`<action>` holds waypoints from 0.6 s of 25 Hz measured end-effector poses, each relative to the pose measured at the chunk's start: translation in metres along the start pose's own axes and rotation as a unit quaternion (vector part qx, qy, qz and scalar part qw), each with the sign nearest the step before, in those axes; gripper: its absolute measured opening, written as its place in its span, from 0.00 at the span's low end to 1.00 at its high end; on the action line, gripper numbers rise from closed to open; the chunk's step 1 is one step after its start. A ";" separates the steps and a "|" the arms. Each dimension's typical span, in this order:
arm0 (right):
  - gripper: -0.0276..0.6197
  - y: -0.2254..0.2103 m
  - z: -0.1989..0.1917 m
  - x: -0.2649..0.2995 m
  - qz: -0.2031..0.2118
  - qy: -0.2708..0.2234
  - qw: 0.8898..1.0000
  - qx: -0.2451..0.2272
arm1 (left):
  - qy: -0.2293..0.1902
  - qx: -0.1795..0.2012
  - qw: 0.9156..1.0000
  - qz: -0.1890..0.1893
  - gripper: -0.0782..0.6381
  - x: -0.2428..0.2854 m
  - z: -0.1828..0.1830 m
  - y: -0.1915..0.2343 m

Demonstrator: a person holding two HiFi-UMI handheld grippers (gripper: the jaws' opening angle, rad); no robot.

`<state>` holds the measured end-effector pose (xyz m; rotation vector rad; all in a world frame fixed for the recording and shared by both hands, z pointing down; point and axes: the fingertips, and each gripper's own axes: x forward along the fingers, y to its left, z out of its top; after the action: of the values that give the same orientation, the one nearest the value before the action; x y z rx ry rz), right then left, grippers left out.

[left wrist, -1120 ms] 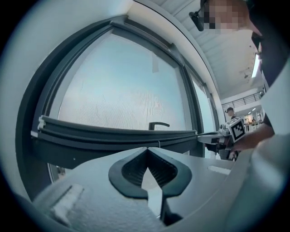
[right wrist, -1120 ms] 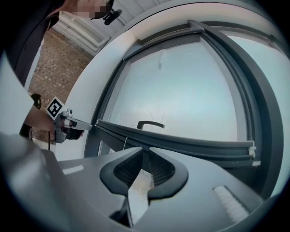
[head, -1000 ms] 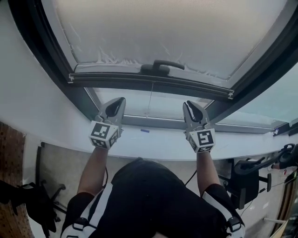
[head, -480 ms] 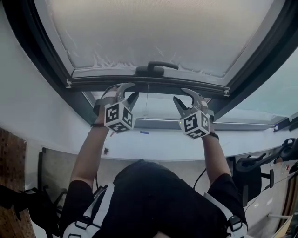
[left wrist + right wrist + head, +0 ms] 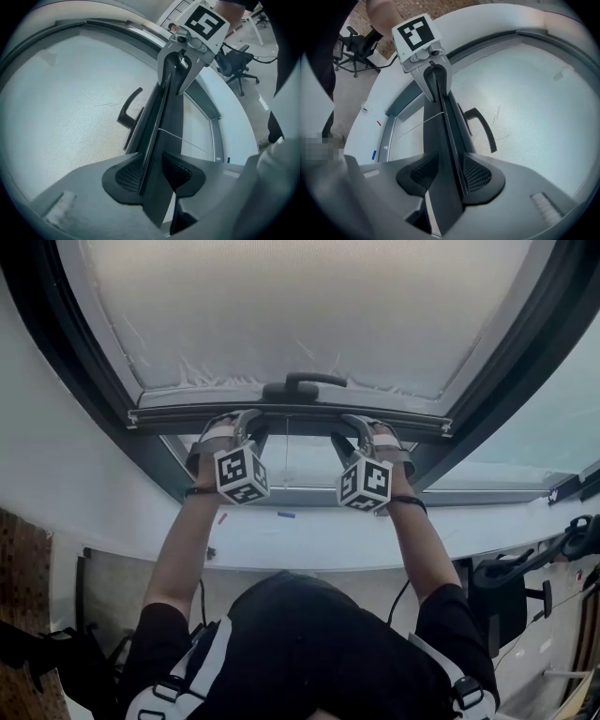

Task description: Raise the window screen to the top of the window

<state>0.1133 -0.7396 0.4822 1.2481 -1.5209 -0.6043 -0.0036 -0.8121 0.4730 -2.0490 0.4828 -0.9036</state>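
The window screen (image 5: 309, 306) is pale mesh with a dark bottom bar (image 5: 291, 415) and a black handle (image 5: 302, 385) at its middle. My left gripper (image 5: 246, 423) is at the bar left of the handle. Its jaws have just been opening and stand open astride the bar (image 5: 157, 126), which runs between the pads (image 5: 131, 171). My right gripper (image 5: 352, 426) is right of the handle. Its jaws have also just been opening and stand open with the bar (image 5: 450, 122) between the pads (image 5: 478, 176). Each gripper view shows the other gripper on the bar.
A dark window frame (image 5: 75, 362) surrounds the screen, with glass below the bar and a thin cord (image 5: 183, 138) hanging from it. The white sill (image 5: 309, 531) carries a small blue mark (image 5: 286, 515). Office chairs (image 5: 497, 596) stand on the floor behind.
Both grippers rose from just above the sill to the screen's bottom bar and rolled over. Their jaws, shut before, now stand open round the bar.
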 end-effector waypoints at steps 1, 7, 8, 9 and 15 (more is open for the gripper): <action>0.30 0.001 0.002 0.003 -0.001 0.002 1.000 -0.004 | 0.003 0.008 1.000 0.001 0.30 0.001 0.000 -0.001; 0.31 0.007 0.002 0.013 -0.005 0.003 1.000 0.001 | 0.000 0.016 1.000 0.010 0.30 0.003 0.002 -0.003; 0.31 0.007 0.001 0.013 -0.006 0.005 1.000 -0.008 | -0.001 0.016 1.000 0.009 0.30 0.003 0.002 -0.002; 0.31 0.008 0.000 0.013 -0.005 0.010 1.000 -0.025 | -0.001 0.017 1.000 0.009 0.30 0.003 0.003 -0.003; 0.31 0.008 -0.001 0.012 0.005 0.063 0.994 -0.090 | 0.046 0.050 0.997 -0.017 0.30 0.004 -0.001 -0.010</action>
<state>0.1117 -0.7480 0.4941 1.1179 -1.3374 -0.6309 -0.0016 -0.8096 0.4834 -1.9358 0.4434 -1.0270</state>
